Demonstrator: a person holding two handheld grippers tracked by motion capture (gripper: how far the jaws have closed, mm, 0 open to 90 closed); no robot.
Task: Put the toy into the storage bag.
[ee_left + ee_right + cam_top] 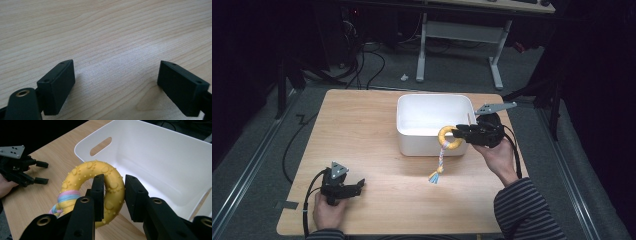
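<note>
Overhead, wooden table (377, 130) amid dark room; right gripper (460, 134) at three o'clock, clenched on yellow ring toy (449, 137) at white bin (432, 102) rim. Left gripper (116, 85): spread wide over bare woodgrain. Right gripper's camera: pads (100, 192) pinching ring.

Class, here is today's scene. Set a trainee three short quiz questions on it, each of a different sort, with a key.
1. True or false: the right claw is shut on the yellow ring toy.
2. Which colour is the bin? A white, B blue, C red.
3. Fill the gap: the left claw rests low over the wooden ____ with its jaws apart and nothing between them.

Key: 1 true; 2 A; 3 table. The ring is held at the bin's near rim, and its striped rope tail hangs down in front of the bin's wall.
</note>
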